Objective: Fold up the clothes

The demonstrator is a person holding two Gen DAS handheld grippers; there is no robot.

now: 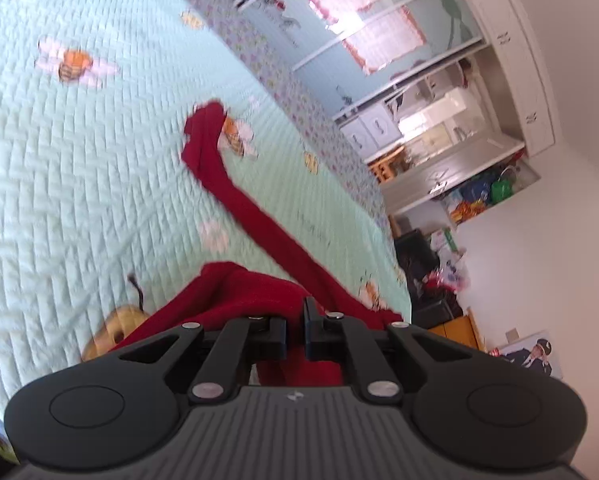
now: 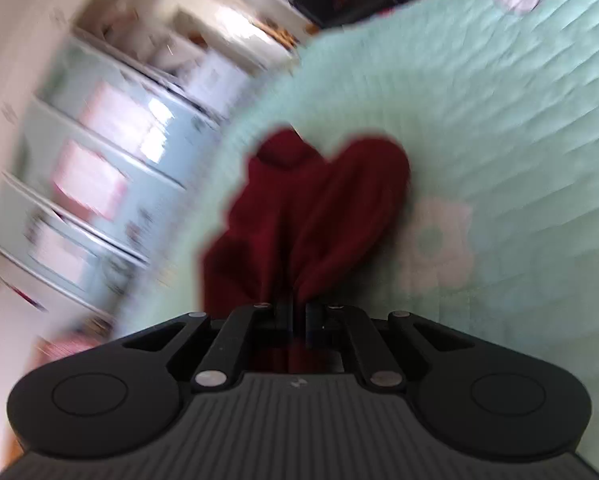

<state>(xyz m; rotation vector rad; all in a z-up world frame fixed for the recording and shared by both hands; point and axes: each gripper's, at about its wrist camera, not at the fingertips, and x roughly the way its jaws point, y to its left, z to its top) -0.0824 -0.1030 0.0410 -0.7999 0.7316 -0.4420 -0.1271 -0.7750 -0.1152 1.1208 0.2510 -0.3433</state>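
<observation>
A dark red garment [image 1: 235, 200] lies bunched on the bed's mint quilted bedspread [image 1: 79, 160], one long strip trailing out across bee and flower prints. The left tool [image 1: 295, 320] is clenched on its near folds, and the right tool [image 2: 297, 316] pinches another gathered bunch of it. Beyond the bed edge stand mirrored wardrobe doors [image 1: 379, 40] and cluttered white shelves [image 1: 439, 128].

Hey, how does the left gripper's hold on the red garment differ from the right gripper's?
The left gripper pinches the red garment where a long strip trails away across the quilt; the right gripper pinches a bunched, rounded heap. The left wrist view is fairly sharp; the right is blurred. Both are shut on the cloth.
</observation>
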